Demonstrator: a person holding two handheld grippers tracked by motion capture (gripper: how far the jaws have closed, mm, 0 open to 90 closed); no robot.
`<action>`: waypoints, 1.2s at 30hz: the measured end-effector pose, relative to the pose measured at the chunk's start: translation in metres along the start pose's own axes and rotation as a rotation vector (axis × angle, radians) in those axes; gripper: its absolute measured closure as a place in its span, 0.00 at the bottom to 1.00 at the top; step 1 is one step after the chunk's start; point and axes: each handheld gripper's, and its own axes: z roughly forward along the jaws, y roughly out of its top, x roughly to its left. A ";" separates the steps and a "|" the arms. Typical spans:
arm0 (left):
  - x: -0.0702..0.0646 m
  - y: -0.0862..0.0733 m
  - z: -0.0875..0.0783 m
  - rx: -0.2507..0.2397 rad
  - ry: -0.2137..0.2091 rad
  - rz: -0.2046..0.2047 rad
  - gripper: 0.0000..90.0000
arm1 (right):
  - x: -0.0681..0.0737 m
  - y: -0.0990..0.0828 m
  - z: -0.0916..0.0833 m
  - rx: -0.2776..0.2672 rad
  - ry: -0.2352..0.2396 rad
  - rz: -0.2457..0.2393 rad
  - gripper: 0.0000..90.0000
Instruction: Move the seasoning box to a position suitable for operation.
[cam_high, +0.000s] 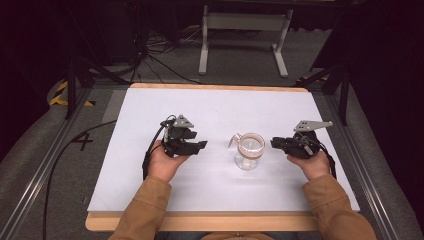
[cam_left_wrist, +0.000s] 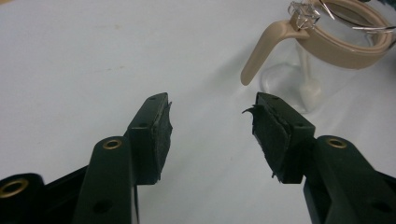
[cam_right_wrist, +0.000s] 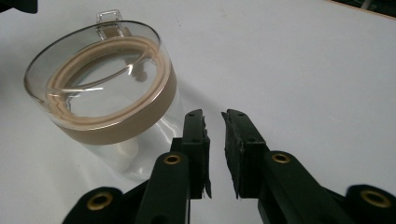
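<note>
On the white-covered bench (cam_high: 150, 190), near its middle: standing upright, a clear glass jar (cam_high: 249, 152) with a tan band around the rim, a tan handle (cam_left_wrist: 261, 53) curving down from that band, and a clear lid sitting on top.

Left of the jar, well apart from it: hovering in a hand (cam_high: 164, 161), the left gripper (cam_high: 199, 145), pointing toward the jar. Jaws spread wide, nothing between them; in the left gripper view, only bare white bench showing in the gap (cam_left_wrist: 212, 126), with the jar's handle and a white spoon-like piece (cam_left_wrist: 310, 88) inside the glass lying just beyond the right-hand jaw.

Right of the jar, just beside it: held in the other hand (cam_high: 314, 164), the right gripper (cam_high: 276, 143), tips aimed at the jar's side. Jaws nearly together with a narrow slit left between them, gripping nothing (cam_right_wrist: 215, 140); in the right gripper view, sitting just beside the jar's glass wall (cam_right_wrist: 140, 140), contact not possible to tell.

Beyond the jar, past the far edge of the bench: lying on the grey floor, dark cables (cam_high: 155, 55) and the feet of a pale metal stand (cam_high: 245, 40).
</note>
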 end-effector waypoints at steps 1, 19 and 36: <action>-0.001 0.000 -0.001 0.000 0.002 0.006 0.54 | 0.000 0.000 0.001 0.003 0.000 -0.006 0.87; -0.004 -0.001 -0.009 -0.001 0.002 0.025 0.54 | 0.010 0.001 0.020 -0.004 0.063 -0.084 0.97; -0.005 -0.002 -0.008 0.016 -0.012 0.026 0.58 | 0.007 -0.008 0.045 0.046 0.048 -0.084 0.99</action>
